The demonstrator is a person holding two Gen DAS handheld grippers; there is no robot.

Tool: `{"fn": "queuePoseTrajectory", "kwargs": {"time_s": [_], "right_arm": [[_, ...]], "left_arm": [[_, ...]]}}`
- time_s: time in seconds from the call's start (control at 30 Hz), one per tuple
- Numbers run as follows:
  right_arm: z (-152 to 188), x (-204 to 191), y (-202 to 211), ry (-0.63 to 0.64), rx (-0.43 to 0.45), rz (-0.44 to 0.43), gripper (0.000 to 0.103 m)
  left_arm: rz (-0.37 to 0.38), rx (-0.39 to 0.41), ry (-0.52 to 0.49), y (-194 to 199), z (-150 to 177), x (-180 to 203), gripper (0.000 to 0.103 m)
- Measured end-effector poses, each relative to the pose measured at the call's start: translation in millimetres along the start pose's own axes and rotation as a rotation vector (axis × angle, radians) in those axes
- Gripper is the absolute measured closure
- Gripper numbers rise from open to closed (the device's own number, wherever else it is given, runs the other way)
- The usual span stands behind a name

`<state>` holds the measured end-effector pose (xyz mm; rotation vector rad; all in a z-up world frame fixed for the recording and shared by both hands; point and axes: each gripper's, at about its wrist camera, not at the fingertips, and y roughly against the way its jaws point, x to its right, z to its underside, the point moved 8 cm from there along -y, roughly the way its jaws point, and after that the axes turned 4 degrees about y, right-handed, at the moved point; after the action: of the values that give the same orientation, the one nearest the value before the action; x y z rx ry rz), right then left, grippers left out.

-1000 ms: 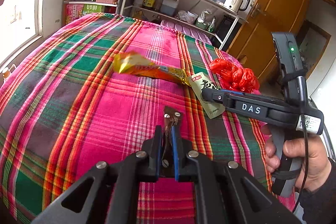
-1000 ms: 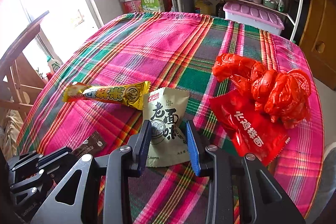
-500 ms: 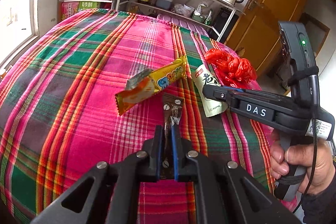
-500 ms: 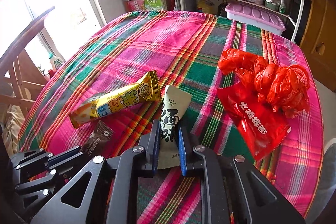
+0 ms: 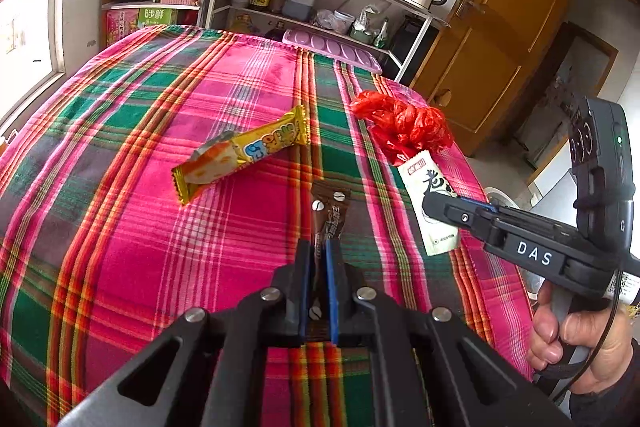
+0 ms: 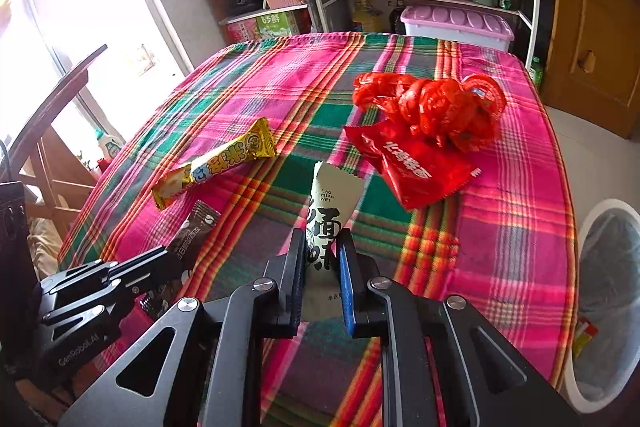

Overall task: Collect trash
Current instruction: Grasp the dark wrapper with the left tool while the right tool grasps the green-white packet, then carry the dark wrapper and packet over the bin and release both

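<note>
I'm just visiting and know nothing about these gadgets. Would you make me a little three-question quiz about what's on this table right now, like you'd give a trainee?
1. True or false: the left gripper is shut on the brown wrapper.
2. Which piece of trash does the right gripper hold? A) the yellow snack bar B) the pale green packet C) the red packet
3. Fill in: beside the table's checked cloth, at the right edge of the right wrist view, stands a white ____.

Key: 1 true; 2 B; 3 bin.
</note>
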<state>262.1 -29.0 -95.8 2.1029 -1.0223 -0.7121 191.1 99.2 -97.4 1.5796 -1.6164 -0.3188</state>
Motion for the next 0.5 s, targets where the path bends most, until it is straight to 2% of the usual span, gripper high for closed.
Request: {"fn": "queuePoseTrajectory", "kwargs": {"time_s": [0.17,0.5], "right_arm": [[15.5,26.3,28.8,-0.055,0.026,0.023,0.087],[45.4,97.2,90.6,-0.185,0.091,0.082,0.087]], "left_arm": [[0.025,-0.006,-0.038,2.2,3.2,32.0,0.095],[0.111,-0.032,-0.153,-6.3,12.0,125.5,0.095]]}}
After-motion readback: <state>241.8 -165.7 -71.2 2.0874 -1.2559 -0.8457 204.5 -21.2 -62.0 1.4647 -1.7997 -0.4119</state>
